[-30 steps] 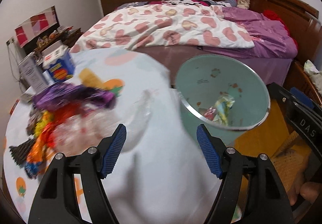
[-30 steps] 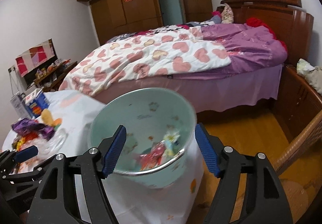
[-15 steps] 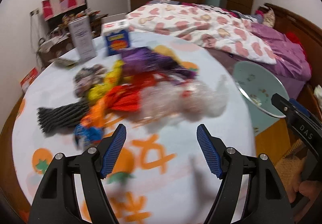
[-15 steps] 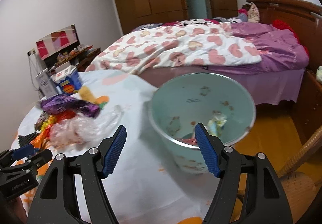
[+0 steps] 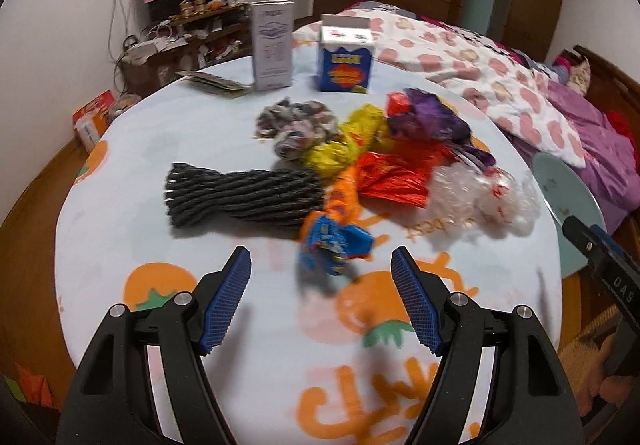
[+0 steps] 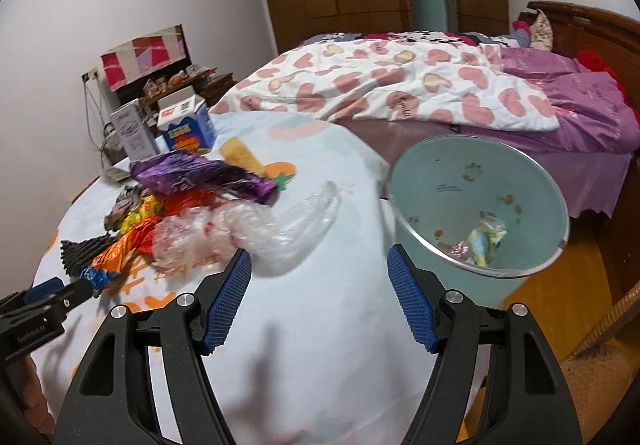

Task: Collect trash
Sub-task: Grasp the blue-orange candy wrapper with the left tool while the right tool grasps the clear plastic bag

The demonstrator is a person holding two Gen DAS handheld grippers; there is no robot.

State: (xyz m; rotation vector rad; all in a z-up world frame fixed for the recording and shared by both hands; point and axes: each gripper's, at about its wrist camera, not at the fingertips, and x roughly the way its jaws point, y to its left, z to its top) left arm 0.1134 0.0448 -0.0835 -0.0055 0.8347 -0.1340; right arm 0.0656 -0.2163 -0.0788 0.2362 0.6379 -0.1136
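A pale green round plastic waste bin with a shiny metal rim stands just beside the edge of the round table covered in a white cloth with orange prints. In the bin lie a few crumpled wrappers, one yellow-and-pale-blue and one pinkish; its inner wall bears small brown printed marks.

The trash lies in a heap on the table: a crumpled clear plastic bag, a purple foil wrapper, a red foil wrapper, a yellow wrapper, an orange wrapper, a blue foil wrapper, a grey mottled wad and a dark grey ridged bundle.

Behind the heap stand a blue-and-white carton and a tall grey box, both closed.

The left gripper hangs over the table with fingers wide and empty, the blue wrapper just ahead of them. The right gripper is likewise wide and empty, between the clear bag and the bin.
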